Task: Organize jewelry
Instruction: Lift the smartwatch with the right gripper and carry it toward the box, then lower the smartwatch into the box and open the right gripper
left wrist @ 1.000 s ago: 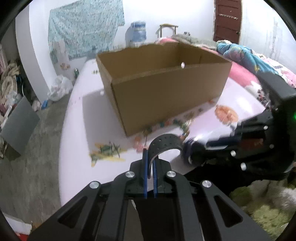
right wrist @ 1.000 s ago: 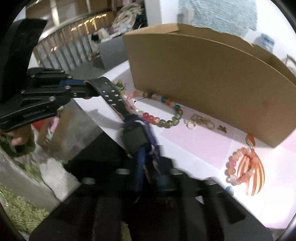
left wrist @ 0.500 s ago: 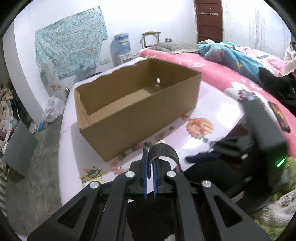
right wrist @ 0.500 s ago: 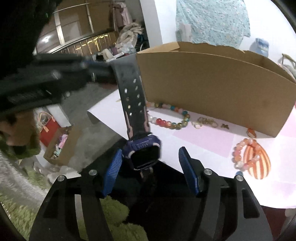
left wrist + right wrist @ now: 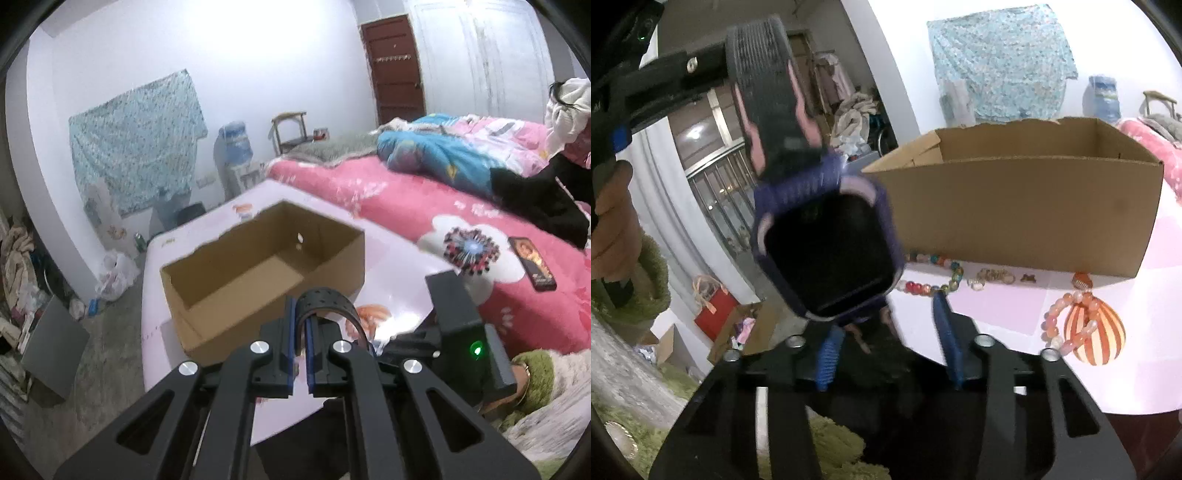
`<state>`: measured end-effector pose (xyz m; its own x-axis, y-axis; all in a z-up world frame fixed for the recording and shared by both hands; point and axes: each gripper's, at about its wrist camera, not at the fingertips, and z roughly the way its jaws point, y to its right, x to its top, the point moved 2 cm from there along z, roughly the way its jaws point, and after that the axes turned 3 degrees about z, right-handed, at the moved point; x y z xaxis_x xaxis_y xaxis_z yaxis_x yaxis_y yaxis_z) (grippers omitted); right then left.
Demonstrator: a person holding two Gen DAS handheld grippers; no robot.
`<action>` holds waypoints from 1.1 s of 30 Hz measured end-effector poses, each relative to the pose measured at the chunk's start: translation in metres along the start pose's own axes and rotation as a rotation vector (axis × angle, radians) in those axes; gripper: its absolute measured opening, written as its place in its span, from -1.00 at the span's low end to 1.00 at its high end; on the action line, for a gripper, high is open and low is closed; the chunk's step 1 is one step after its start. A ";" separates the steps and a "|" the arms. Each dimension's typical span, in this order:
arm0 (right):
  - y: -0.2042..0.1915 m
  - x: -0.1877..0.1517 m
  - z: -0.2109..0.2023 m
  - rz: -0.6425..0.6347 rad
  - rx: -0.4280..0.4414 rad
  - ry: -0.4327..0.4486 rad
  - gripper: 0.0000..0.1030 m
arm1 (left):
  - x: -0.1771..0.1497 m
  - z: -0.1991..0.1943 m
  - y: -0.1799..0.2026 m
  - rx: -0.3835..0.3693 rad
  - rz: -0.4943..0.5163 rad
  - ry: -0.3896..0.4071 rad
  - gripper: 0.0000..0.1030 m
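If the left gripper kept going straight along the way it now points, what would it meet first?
Probably the cardboard box. The left gripper, shut on the watch strap, aims slightly downward at the box's near wall and open top. Depth is unclear, so it might instead pass over the rim into the box.

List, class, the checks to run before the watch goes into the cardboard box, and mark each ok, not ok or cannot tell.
1. Left gripper shut on the watch strap: ok.
2. Right gripper off the watch; jaws closing, pads not pressing: ok.
3. Cardboard box open on top: ok.
4. Box floor bare: ok where visible.
5. Watch above the box opening: not ok, in front of the box.
6. Beaded bracelets outside the box: ok.
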<state>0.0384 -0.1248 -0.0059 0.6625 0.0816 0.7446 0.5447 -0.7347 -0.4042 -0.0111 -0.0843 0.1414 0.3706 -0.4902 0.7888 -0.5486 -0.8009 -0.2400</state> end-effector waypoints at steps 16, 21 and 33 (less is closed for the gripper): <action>0.019 0.083 -0.050 -0.094 -0.187 0.108 -0.98 | 0.050 0.006 -0.061 0.100 0.034 0.134 -0.92; 0.030 0.140 -0.043 -0.211 -0.247 0.053 -0.98 | 0.060 0.028 -0.097 0.132 0.012 0.161 -0.92; 0.095 0.197 0.096 -0.407 -0.277 -0.380 -0.98 | 0.035 0.161 -0.171 0.164 0.000 -0.058 -0.92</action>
<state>0.2701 -0.1142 0.0517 0.5940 0.5884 0.5486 0.6721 -0.7377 0.0636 0.2164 -0.0200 0.1192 0.4159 -0.5051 0.7563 -0.4203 -0.8442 -0.3327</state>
